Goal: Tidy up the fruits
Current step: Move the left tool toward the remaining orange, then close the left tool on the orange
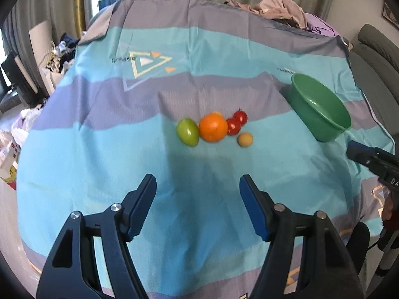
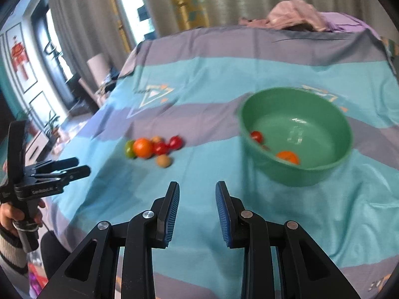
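I am keeping the left gripper (image 1: pixel 198 189) about half open with nothing between its jaws, and the fruit cluster is sitting ahead of it on the cloth-covered bench (image 1: pixel 99 149): a green fruit (image 1: pixel 187 132), an orange (image 1: pixel 213 127) touching it, two red tomatoes (image 1: pixel 237 122) just beyond, and a small tan fruit (image 1: pixel 245 139) slightly apart. The right gripper (image 2: pixel 197 194) is nearly closed, its jaws standing only narrowly apart, and is carrying nothing; the green bowl (image 2: pixel 274 172) is lying ahead and to its right.

The fruits are packed so tightly that, I think, closing on the orange could nudge its neighbours rolling across the cloth. The bowl looks tilted on the soft cloth, so a dropped fruit might tip it.

Only the right wrist view is showing me inside the bowl: a tomato (image 2: pixel 256 136) and an orange fruit (image 2: pixel 288 157) are already there. The left view is showing only its outer wall.
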`<state>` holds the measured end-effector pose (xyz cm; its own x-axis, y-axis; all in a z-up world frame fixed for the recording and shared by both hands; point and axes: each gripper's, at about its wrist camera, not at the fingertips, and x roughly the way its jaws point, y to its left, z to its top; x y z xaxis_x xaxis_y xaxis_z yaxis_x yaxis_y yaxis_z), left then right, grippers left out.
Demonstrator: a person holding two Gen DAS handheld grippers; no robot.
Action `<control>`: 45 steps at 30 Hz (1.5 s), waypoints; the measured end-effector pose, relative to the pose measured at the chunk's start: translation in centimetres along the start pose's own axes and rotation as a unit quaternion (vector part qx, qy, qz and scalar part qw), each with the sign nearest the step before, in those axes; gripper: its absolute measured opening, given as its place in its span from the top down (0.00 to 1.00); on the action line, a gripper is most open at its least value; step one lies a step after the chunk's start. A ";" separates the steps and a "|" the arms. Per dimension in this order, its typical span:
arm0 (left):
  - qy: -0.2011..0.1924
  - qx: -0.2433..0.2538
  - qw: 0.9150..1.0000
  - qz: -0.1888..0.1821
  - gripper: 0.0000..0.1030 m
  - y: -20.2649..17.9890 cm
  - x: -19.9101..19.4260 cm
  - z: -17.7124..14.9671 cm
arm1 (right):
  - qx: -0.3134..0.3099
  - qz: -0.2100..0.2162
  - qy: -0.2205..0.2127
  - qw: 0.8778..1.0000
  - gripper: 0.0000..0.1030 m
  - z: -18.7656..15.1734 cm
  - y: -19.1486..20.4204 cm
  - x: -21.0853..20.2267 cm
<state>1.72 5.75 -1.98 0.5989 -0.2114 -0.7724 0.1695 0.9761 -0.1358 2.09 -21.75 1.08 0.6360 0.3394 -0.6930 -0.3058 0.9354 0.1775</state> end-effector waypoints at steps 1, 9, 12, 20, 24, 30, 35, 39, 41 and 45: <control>0.002 -0.001 1.000 -0.003 0.33 0.0 0.1 -0.1 | -0.005 0.003 0.006 1.000 0.71 -0.1 0.5 0.4; 0.000 0.002 0.999 -0.041 0.34 -0.3 1.0 0.3 | -0.039 0.024 0.041 0.998 0.71 -0.2 3.7 3.3; 0.001 0.003 0.999 -0.045 0.34 -0.4 1.5 0.8 | -0.047 0.031 0.048 0.997 0.71 0.0 4.6 4.3; -0.008 0.022 0.999 -0.033 0.34 -0.2 2.3 2.5 | -0.066 0.049 0.064 0.995 0.71 1.3 6.8 7.2; -0.008 0.027 0.999 -0.036 0.34 0.1 3.1 3.5 | -0.070 0.059 0.067 0.994 0.71 1.9 7.4 8.3; 0.001 0.023 0.998 -0.067 0.34 1.1 4.6 4.9 | -0.065 0.067 0.082 0.992 0.71 2.8 8.1 10.8; 0.010 0.031 0.996 -0.087 0.34 1.6 6.2 5.9 | -0.060 0.072 0.097 0.991 0.71 3.1 8.3 12.9; 0.016 0.042 0.993 -0.106 0.34 1.5 7.0 6.5 | -0.059 0.073 0.103 0.990 0.71 3.5 8.5 14.1; 0.019 0.050 0.992 -0.111 0.34 1.3 7.5 7.0 | -0.060 0.070 0.103 0.990 0.71 3.8 8.5 14.7; 0.029 0.066 0.991 -0.112 0.34 0.9 8.8 7.9 | -0.050 0.072 0.107 0.990 0.69 4.2 8.3 15.8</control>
<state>13.32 4.35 -3.99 0.4892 -0.4160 -0.7665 0.3973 0.8887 -0.2288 12.59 -8.17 -5.42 0.4185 0.4304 -0.7998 -0.4588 0.8601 0.2227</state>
